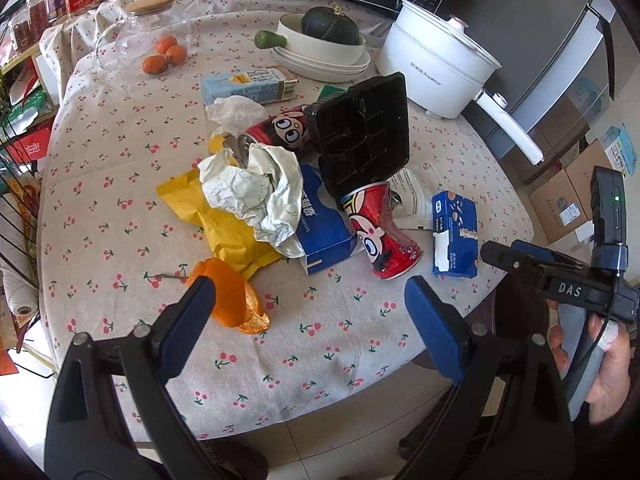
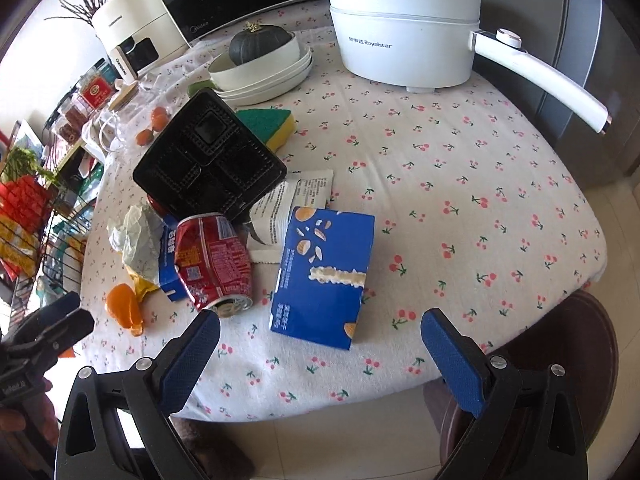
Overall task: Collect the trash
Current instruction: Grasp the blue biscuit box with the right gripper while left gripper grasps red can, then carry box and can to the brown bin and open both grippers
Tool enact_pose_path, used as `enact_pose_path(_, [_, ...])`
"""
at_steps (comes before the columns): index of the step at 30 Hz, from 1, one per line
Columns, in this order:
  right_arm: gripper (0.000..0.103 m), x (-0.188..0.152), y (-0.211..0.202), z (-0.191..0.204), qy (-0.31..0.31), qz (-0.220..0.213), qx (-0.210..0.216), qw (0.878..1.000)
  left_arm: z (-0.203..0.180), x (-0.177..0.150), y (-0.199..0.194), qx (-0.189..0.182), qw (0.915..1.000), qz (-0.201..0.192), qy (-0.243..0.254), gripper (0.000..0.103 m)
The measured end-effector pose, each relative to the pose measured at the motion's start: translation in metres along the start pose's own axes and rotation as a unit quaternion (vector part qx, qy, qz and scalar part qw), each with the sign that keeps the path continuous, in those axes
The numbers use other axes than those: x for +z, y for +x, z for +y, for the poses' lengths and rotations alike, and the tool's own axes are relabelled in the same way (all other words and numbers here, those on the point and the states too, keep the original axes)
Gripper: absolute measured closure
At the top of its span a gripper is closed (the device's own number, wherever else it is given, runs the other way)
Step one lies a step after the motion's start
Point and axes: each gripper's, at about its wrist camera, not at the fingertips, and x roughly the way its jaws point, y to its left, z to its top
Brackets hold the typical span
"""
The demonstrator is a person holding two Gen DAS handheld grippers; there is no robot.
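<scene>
On the counter (image 1: 120, 216) under a cherry-print cloth, the trash lies heaped at the middle: a crumpled white paper wad (image 1: 256, 196), a yellow wrapper (image 1: 216, 224), a crushed red drink can (image 2: 214, 260), a black plastic tray (image 2: 208, 160) and a blue snack box (image 2: 324, 276). The left claw (image 1: 310, 294) hangs at six o'clock of the heap, jaws wide apart and empty, an orange peel (image 1: 234, 300) just beside its left finger. The right claw (image 2: 320, 330) is likewise spread and empty, the blue snack box at its twelve o'clock.
</scene>
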Motion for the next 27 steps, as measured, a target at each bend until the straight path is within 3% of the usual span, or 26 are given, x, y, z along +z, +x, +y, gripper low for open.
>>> enact_pose_path(4, [0.014, 0.008, 0.031, 0.004, 0.021, 0.032, 0.002, 0.999, 0.001, 0.006, 0.010, -0.023, 0.9995, 0.015, -0.018, 0.009])
enact_pose_path(7, [0.028, 0.011, 0.044, 0.008, 0.020, 0.041, -0.009, 0.999, -0.005, 0.009, 0.014, -0.034, 0.9991, 0.018, -0.017, 0.011])
enact_pose_path(9, [0.042, 0.011, 0.046, 0.009, 0.015, 0.042, -0.017, 0.999, -0.010, 0.011, 0.018, -0.041, 0.9988, 0.020, -0.016, 0.012])
enact_pose_path(19, [0.042, 0.007, 0.011, -0.013, 0.011, 0.013, -0.017, 1.000, -0.042, 0.022, 0.051, -0.058, 0.9974, 0.041, -0.009, 0.027])
enact_pose_path(27, [0.042, -0.004, -0.022, -0.046, 0.022, -0.006, -0.027, 0.999, -0.069, 0.025, 0.093, -0.029, 0.9973, 0.068, -0.001, 0.036])
